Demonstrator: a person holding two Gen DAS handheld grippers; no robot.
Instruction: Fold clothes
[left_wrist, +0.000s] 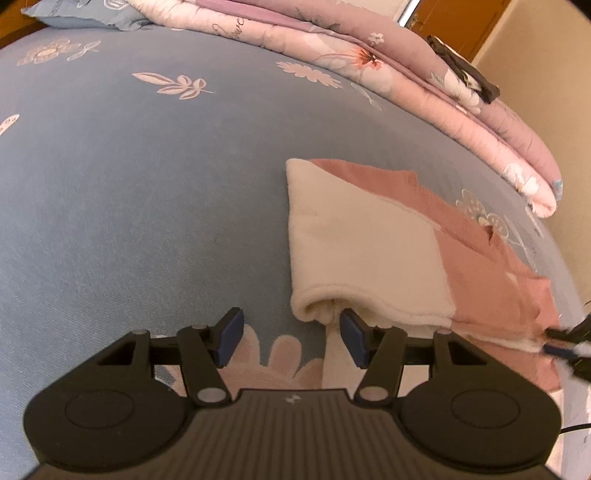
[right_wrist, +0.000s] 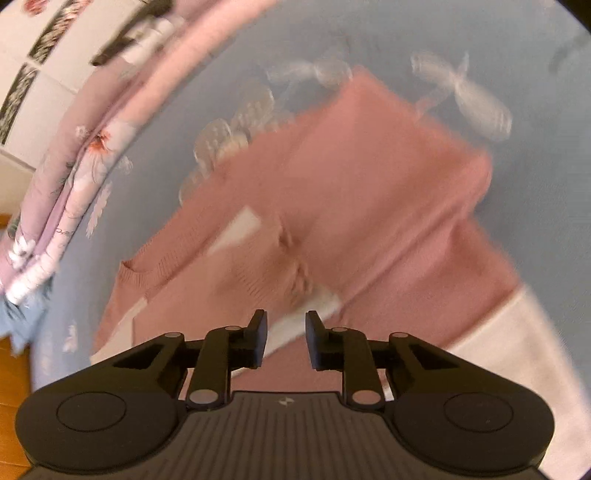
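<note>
A pink and cream sweater (left_wrist: 369, 240) lies partly folded on the blue floral bedsheet (left_wrist: 147, 184). In the left wrist view my left gripper (left_wrist: 291, 338) is open just in front of the sweater's rolled cream edge, holding nothing. In the right wrist view, which is blurred, my right gripper (right_wrist: 286, 338) is open and hovers above the pink body of the sweater (right_wrist: 351, 203), near its neckline. The right gripper's tips also show at the right edge of the left wrist view (left_wrist: 569, 347).
A folded pink floral quilt (left_wrist: 424, 85) lies along the far side of the bed with a dark brown strap-like object (left_wrist: 465, 70) on it. A blue pillow (left_wrist: 85, 14) is at the far left. Wooden floor (right_wrist: 14, 369) shows beside the bed.
</note>
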